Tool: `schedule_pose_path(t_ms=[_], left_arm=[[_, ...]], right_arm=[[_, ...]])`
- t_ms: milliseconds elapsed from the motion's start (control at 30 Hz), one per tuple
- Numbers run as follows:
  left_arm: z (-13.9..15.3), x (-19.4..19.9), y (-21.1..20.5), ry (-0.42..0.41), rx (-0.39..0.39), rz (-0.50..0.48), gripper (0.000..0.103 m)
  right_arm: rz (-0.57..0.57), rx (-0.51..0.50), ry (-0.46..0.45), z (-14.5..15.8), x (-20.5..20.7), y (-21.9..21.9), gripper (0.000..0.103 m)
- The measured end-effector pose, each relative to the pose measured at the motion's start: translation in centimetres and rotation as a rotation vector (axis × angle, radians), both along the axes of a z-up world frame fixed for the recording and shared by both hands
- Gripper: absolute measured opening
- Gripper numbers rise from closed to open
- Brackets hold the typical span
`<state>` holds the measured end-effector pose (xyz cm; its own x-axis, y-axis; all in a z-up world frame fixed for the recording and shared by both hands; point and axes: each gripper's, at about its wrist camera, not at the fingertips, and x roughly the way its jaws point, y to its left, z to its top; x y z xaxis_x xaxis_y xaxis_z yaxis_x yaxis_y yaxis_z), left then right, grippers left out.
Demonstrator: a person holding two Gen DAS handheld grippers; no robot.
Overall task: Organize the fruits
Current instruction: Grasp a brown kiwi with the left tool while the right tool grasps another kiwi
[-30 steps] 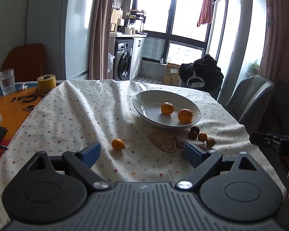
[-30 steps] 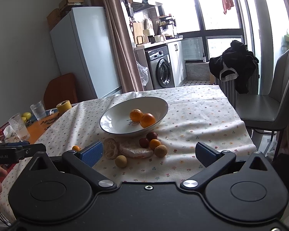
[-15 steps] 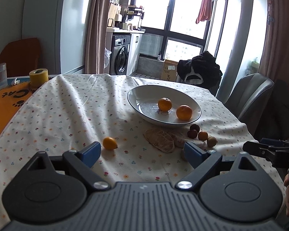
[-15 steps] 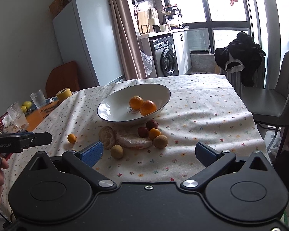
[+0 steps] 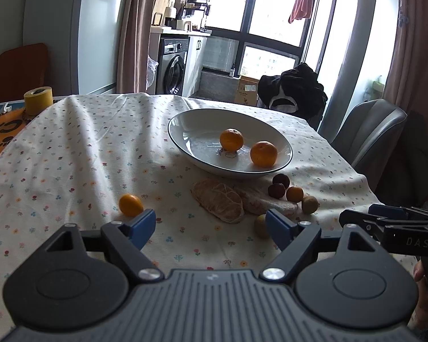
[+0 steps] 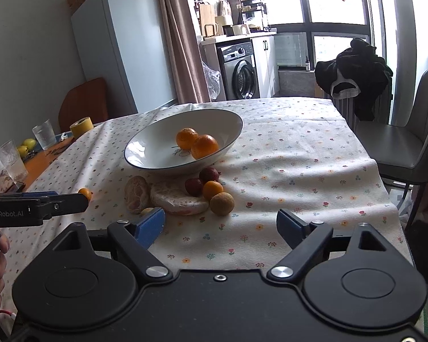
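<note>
A white bowl (image 5: pixel 191 122) (image 6: pixel 157 139) holds two oranges (image 5: pixel 231 139) (image 6: pixel 204 146) on the floral tablecloth. In front of it lie two peeled citrus pieces (image 5: pixel 218 203) (image 6: pixel 178 198), two dark red fruits (image 5: pixel 276 190) (image 6: pixel 194 186), a small orange fruit (image 5: pixel 294 193) (image 6: pixel 212 190) and a yellow-brown one (image 5: pixel 309 204) (image 6: pixel 221 203). A lone kumquat (image 5: pixel 130 205) (image 6: pixel 85 193) lies to the left, just beyond the left finger of my open left gripper (image 5: pixel 211 226). My right gripper (image 6: pixel 221 223) is open and empty, short of the fruit cluster.
Yellow tape roll (image 5: pixel 38 99) and drinking glasses (image 6: pixel 44 134) stand at the table's left side on an orange mat. A grey chair (image 5: pixel 368 131) stands at the right. Another small fruit (image 5: pixel 260 225) lies by the left gripper's right finger.
Both grippers have moved forward and lower toward the fruits; the kumquat and cluster now sit closer to the fingertips. Both stay open.
</note>
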<state>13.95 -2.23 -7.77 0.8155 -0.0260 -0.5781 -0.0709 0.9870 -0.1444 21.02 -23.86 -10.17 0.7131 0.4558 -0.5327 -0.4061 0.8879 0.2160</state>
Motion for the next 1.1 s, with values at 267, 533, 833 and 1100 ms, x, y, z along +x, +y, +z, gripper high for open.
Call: schedule_pose_path(t_ms=[267,533,833,1100], left_arm=[[-1.2,1.8,-1.7,0.023,0.008,-0.028,0.071],[-2.5,3.4,-3.1,0.059,-0.002,-0.059,0.060],[-3.8,5.0,-4.2,0.092,-0.021,-0.090,0.046],[-3.9,5.4,-5.1,0.077,-0.024,-0.129,0.023]], right_arm=[[-0.019,-0.012,-0.004,-0.6,1.0,0.3,0.082],[-0.035,-0.019,0.021,-1.7,2.1,0.7,0.076],[-0.039,0.014,0.070,-2.7,3.5,0.6,0.060],[-0.037,0.022,0.069,-2.8,4.5,1.4,0.050]])
